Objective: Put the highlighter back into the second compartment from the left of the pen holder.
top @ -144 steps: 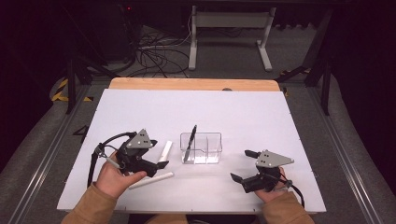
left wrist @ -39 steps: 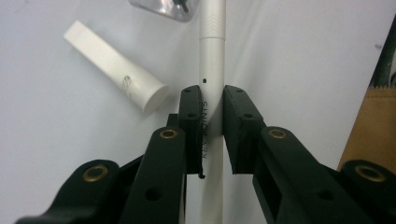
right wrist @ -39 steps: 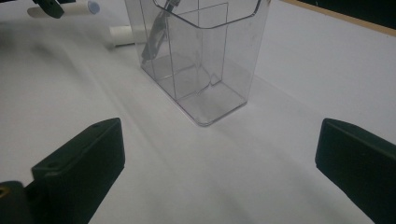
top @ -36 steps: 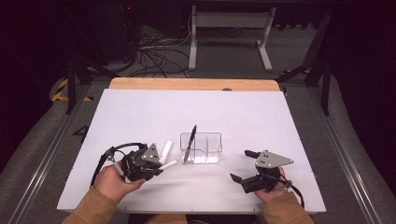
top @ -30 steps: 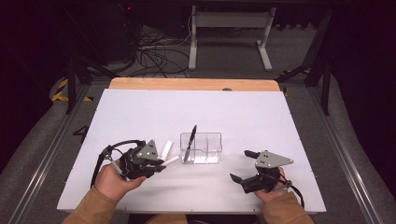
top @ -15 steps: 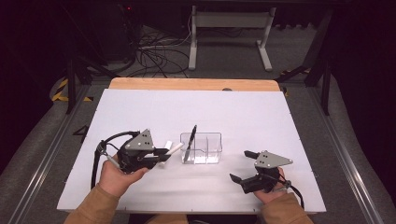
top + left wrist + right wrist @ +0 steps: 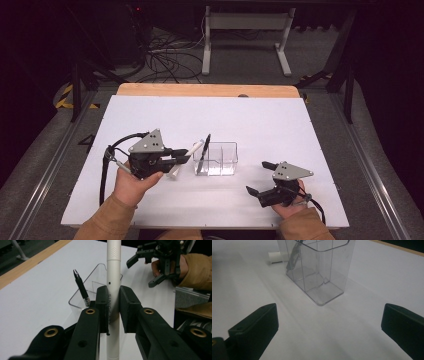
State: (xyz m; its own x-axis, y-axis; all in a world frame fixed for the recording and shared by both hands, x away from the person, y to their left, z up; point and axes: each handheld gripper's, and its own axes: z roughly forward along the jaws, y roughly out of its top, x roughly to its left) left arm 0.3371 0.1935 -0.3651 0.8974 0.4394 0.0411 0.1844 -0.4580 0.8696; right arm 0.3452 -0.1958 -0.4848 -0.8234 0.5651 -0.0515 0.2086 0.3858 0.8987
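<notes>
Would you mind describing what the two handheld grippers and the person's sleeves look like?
Both the left gripper and the right gripper are black, two-jawed tools, each topped by a grey three-cornered plate with small dark dots. The left gripper view shows brass-coloured rings set in its jaw arms. A black cable loops from the left one. The sleeves are tan.

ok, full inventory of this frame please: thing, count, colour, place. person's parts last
white pen: 1, white with dark lettering, clamped in the left gripper, tip end angled toward the organizer
black pen: 1, black, standing tilted in the organizer's left compartment
clear organizer: 1, transparent, divided into compartments, mid-table
table top: 1, white, with a wooden strip along the far edge
metal stand: 1, light grey, on the floor beyond the table
cables: a tangle, black, on the floor beyond the table
left gripper: 1, black, shut on the white pen
right gripper: 1, black, open, holding nothing, near the table's front right
sleeves: 2, tan, bottom edge
</notes>
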